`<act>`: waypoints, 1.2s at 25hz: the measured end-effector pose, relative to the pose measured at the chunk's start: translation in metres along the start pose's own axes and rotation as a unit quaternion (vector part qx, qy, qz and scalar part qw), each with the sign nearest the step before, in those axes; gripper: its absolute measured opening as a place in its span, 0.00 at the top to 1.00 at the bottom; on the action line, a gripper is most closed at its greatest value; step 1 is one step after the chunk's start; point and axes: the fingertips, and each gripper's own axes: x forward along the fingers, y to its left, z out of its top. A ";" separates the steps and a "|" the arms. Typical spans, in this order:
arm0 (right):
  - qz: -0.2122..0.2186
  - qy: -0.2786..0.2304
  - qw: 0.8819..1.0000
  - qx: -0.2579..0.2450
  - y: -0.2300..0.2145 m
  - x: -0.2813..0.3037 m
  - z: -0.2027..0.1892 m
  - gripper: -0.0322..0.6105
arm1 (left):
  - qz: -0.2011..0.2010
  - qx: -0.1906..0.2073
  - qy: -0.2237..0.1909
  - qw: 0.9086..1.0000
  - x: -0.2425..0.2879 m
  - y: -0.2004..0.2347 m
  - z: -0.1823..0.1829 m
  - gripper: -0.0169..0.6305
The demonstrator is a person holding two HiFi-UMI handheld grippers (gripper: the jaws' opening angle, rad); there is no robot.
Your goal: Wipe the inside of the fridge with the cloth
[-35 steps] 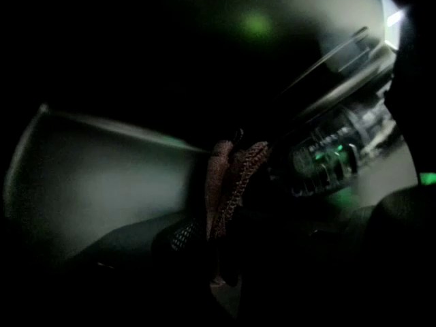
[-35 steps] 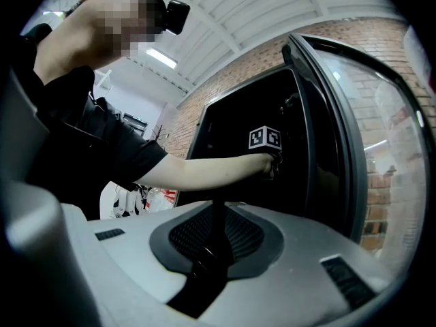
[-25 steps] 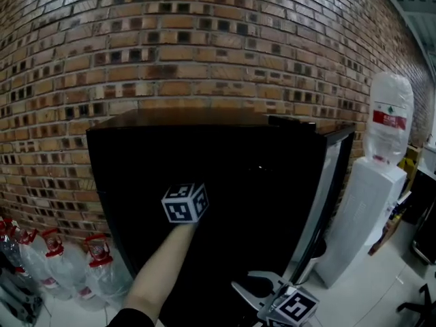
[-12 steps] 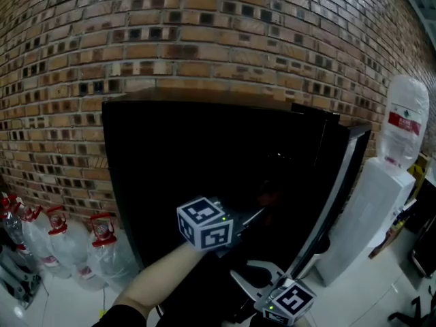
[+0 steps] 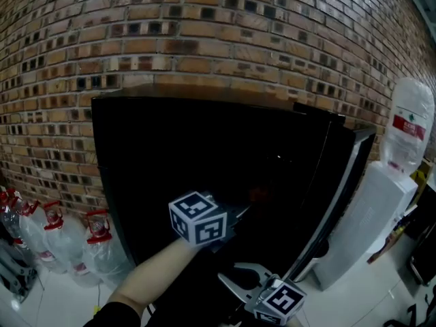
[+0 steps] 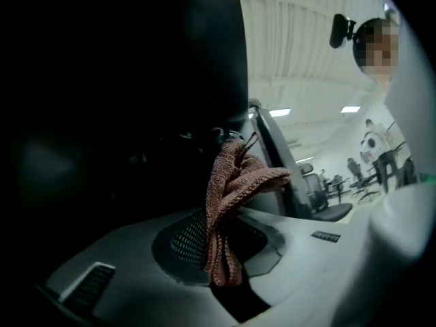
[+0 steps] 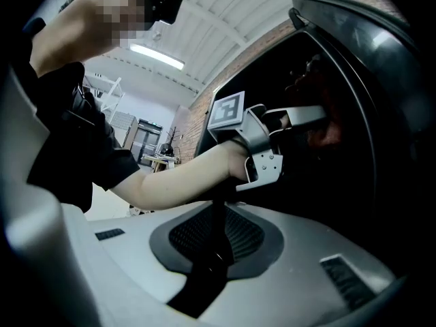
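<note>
- A brick wall [image 5: 204,33] is seen behind a black fridge [image 5: 116,182], whose door is swung open at the right.
- The cloth [image 6: 235,179] is pinched in a bunch by the left gripper [image 6: 219,247], whose jaws are clamped on it. It is held inside the dark compartment, towards the door-side edge.
- The right gripper [image 7: 214,251] is held low outside the opening, its jaws pressed together on nothing.
- Wiping is judged to be only starting. Next, the cloth needs to be pressed against an inner wall and drawn across it.
</note>
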 end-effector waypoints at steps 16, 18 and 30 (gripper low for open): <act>0.028 -0.003 0.999 0.021 -0.011 0.003 -0.010 0.86 | 0.155 0.035 0.009 0.987 0.024 0.113 -0.032 0.88; 0.027 0.003 0.999 0.020 -0.010 0.003 -0.010 0.86 | 0.173 0.038 0.015 0.984 0.025 0.126 -0.037 0.88; 0.008 -0.002 1.000 0.025 -0.017 0.003 -0.008 0.86 | 0.232 0.057 0.038 0.970 0.041 0.178 -0.054 0.89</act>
